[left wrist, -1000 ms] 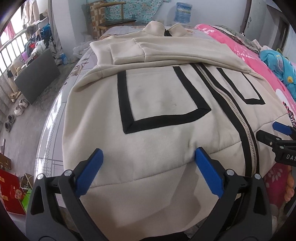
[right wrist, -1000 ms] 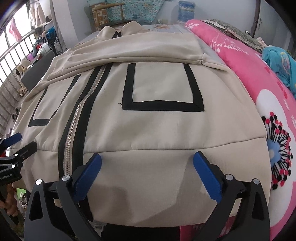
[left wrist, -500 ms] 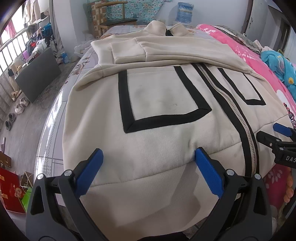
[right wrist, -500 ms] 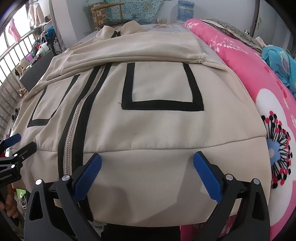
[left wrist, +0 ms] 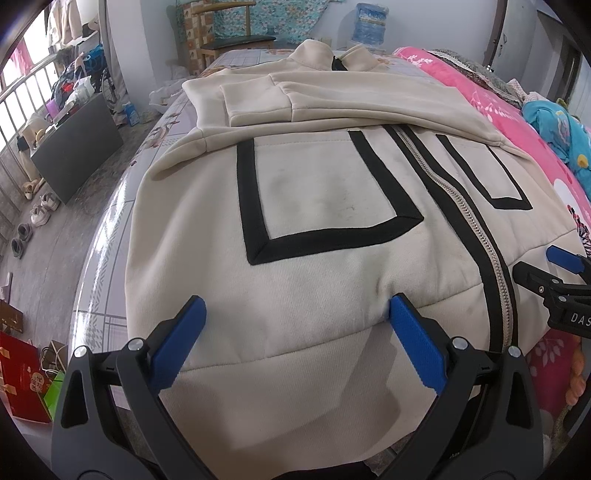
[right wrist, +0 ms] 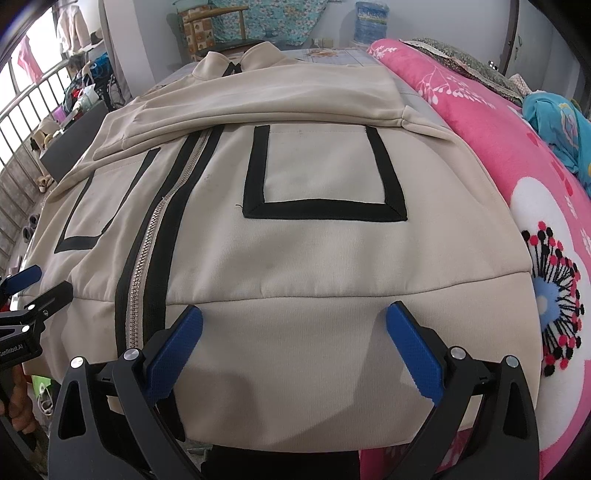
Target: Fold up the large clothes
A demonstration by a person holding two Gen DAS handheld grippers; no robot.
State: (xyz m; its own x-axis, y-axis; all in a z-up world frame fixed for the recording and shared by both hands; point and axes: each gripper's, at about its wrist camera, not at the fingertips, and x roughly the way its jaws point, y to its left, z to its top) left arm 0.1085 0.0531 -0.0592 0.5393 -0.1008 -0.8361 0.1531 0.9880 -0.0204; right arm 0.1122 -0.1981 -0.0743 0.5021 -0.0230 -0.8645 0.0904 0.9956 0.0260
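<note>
A cream jacket with a zip and black-edged pockets lies front-up on the bed, collar at the far end, hem nearest both cameras. Both sleeves are folded across the chest; the cuff of one lies on the jacket's left half, seen in the left wrist view.

Left tongs: spread wide, holding nothing. The blue pads sit over the hem band on the jacket's left half; the right-hand pad appears to press into the cloth, with a small pucker beside it. Whether the other pad touches cannot be told.

Right tongs: likewise wide apart and empty, poised at the hem band on the jacket's right half, just right of the zip. Contact with the cloth cannot be told.

Each tool appears at the edge of the other's view, so the two are side by side along the hem, one on each side of the zip.

A pink flowered blanket lies just beside the jacket on the right, with a blue garment on top of it farther back. Shoes stand on the floor left of the bed. A wooden chair and a water bottle are at the far wall.
</note>
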